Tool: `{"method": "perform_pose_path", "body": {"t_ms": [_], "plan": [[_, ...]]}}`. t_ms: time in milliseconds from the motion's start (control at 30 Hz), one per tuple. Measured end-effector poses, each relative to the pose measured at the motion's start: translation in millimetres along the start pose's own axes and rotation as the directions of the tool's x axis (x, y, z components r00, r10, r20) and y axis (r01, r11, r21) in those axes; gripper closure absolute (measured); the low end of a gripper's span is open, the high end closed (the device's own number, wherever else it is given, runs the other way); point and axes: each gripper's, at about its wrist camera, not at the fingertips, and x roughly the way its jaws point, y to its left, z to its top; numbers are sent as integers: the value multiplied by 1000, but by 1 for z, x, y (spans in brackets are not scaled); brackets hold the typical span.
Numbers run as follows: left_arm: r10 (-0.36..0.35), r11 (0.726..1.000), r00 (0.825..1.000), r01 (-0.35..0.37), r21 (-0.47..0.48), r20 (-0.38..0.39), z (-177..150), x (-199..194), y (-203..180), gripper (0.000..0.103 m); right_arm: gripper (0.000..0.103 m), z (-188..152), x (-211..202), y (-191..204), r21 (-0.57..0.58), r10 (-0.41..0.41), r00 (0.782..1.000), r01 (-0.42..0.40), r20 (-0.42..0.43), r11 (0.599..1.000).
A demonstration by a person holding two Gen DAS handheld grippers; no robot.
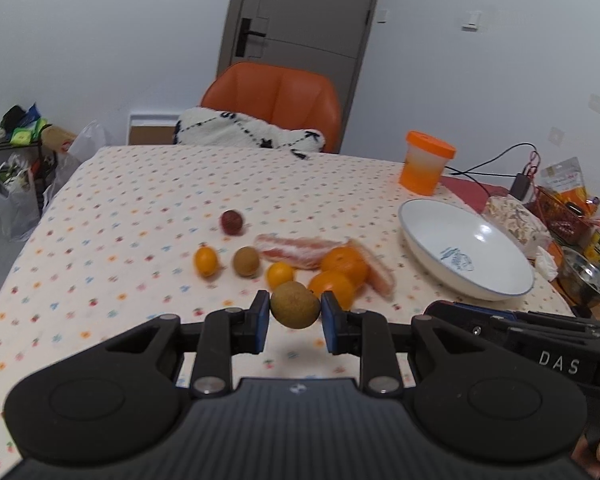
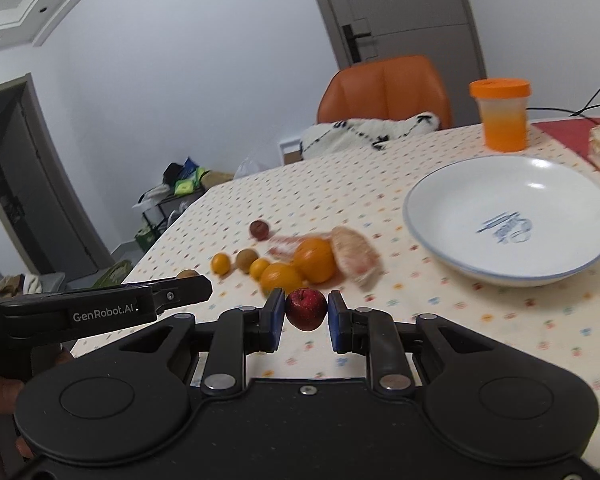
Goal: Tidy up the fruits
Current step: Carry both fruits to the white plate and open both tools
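Our left gripper (image 1: 295,322) is closed on a brown round fruit (image 1: 295,305), which sits between the two blue pads and is lifted above the tablecloth (image 1: 120,200). Our right gripper (image 2: 305,322) is closed in the same way on a small red fruit (image 2: 306,308), also held clear of the cloth. Just beyond the grippers the other fruits lie in a loose group: two oranges (image 2: 314,259) touching each other, two small yellow-orange fruits (image 1: 206,261), another brown round fruit (image 1: 246,261) between these two, and a second dark red fruit (image 1: 232,222) a little farther back. Behind and beside the oranges we see pale pink peeled citrus segments (image 1: 296,250); they are blurred, so we cannot tell more. To the right of the group stands a white plate (image 2: 452,184) with a blue rim and a blue mark inside, with no fruit in it. Farther behind the plate is an orange lidded cup (image 2: 500,114). At the far edge of the table stands an orange chair (image 1: 276,100) with a white and black blanket (image 1: 244,130) over it.
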Motion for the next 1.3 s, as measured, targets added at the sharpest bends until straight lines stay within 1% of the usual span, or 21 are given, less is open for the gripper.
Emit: {"method": "perform_pose_path", "body": {"t_ms": [433, 867, 1000, 1300], "plan": [[-64, 994, 998, 62, 89, 13, 14, 11, -49, 77, 82, 9, -31, -35, 35, -66, 995, 64, 79, 997], [-112, 982, 994, 109, 153, 8, 30, 38, -99, 77, 82, 18, -50, -89, 137, -148, 978, 128, 145, 982], [-126, 978, 992, 125, 166, -1, 33, 46, -112, 77, 82, 18, -50, -103, 152, -176, 971, 152, 160, 977], [-138, 973, 990, 139, 185, -21, 39, 68, -132, 77, 82, 16, -44, -128, 198, -187, 968, 152, 168, 968]]}}
